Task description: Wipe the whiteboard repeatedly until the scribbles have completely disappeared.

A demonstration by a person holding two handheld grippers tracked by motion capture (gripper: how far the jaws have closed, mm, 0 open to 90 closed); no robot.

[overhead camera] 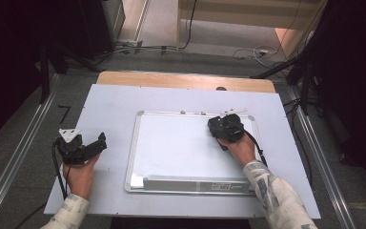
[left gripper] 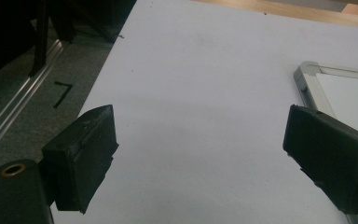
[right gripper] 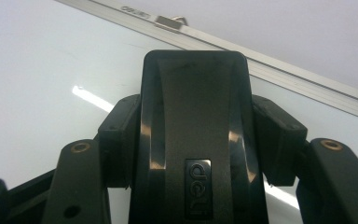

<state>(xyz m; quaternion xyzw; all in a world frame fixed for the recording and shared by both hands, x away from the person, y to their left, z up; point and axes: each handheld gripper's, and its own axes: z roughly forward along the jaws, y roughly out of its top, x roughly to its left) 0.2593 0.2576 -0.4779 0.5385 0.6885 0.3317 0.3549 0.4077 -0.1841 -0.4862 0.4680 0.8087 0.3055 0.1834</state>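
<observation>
Glossy black eraser (right gripper: 193, 140), apparently "deli"-branded.

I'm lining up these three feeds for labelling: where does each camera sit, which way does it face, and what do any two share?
High view: above the person's side, looking forward and down on the table and whiteboard; both forearms, left tongs, right tongs.
Left gripper view: on the left tongs, open, facing across the bare mat toward the whiteboard's corner.
Right gripper view: on the right tongs, shut on a black eraser on the whiteboard.
All three share the whiteboard's frame.
</observation>
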